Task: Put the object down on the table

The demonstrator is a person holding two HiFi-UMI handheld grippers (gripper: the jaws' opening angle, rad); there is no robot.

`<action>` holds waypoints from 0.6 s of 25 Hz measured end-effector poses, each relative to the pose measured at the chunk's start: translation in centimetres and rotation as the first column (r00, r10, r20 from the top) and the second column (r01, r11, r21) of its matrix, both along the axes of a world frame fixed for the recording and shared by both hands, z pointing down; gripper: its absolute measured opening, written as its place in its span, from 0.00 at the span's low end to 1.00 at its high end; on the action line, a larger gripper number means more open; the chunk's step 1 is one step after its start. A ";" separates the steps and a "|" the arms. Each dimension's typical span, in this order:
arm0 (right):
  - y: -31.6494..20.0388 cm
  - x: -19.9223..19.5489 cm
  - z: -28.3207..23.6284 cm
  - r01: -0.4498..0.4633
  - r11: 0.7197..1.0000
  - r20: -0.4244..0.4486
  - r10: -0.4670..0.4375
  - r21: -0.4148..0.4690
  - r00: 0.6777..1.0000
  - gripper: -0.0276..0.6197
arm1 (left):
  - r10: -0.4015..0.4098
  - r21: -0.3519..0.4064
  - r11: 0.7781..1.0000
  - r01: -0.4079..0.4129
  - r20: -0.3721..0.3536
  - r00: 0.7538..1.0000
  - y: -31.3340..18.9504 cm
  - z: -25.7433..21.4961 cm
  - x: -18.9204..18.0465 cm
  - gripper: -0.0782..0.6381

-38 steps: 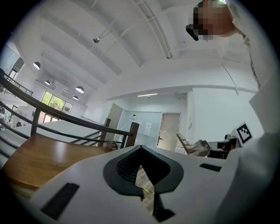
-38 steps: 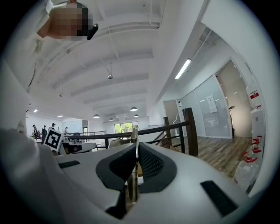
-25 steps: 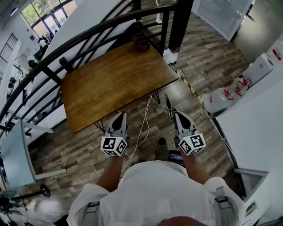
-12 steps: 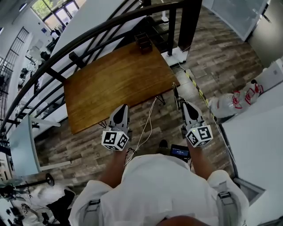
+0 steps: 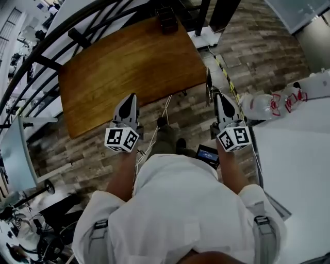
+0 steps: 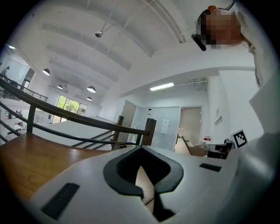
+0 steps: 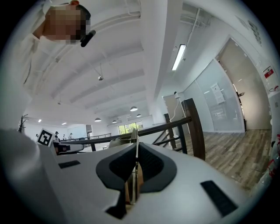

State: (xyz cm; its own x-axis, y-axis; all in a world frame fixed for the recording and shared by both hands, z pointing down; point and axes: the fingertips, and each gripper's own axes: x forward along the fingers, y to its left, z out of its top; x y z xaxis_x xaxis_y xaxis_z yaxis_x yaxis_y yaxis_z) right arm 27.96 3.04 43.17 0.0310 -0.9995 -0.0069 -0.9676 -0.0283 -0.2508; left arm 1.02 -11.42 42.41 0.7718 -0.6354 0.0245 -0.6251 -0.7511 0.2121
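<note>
the person stands at the near edge of a wooden surface [image 5: 124, 62], with a hand-held gripper in each hand, both raised at waist height over the plank floor [image 5: 77, 154].

the right hand-held gripper [image 5: 217, 99] is closed on a thin flat object [image 5: 208, 85]. in the right gripper view the object stands edge-on between the dark pads, with its narrow metal edge poking out past the jaw tips. from the head view it reaches forward from the jaws as a slim dark strip. its far end lies just beside the surface's right near corner. it is held in the air and does not rest on the surface. what kind of tool it is cannot be made out.

the left hand-held gripper [image 5: 129, 101] points toward the near edge of the surface. in the left gripper view its jaw tips meet, with nothing between them.

a small dark box [image 5: 166, 14] sits at the far edge of the surface, next to the black railing [image 5: 46, 64] that runs behind it. white bags [image 5: 268, 103] lie on the floor to the right, well apart from the surface. a white cable [image 5: 154, 139] hangs down between the two arms.
</note>
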 end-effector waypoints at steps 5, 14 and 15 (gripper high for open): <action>-5.9 0.4 0.2 0.005 0.999 -0.027 -0.007 -0.053 1.000 0.08 | 0.016 -0.031 0.999 -0.016 -0.023 1.000 -6.7 1.2 1.0 0.13; -19.5 -1.5 -0.5 0.074 0.995 -0.072 -0.079 -0.073 0.994 0.08 | 0.010 -0.056 0.998 -0.013 -0.039 0.999 -16.9 2.7 -0.2 0.13; -20.5 -1.5 -0.3 0.080 0.994 -0.071 -0.086 -0.080 0.994 0.08 | 0.011 -0.067 0.998 -0.014 -0.036 0.999 -17.5 3.1 -0.1 0.13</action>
State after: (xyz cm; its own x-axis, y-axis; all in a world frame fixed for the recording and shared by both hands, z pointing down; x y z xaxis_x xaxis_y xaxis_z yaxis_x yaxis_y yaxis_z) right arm 26.41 -17.48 42.86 -0.0496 -0.9962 0.0714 -0.9833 0.0362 -0.1782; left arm 0.91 -28.93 45.52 0.7809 -0.6235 0.0389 -0.6068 -0.7423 0.2843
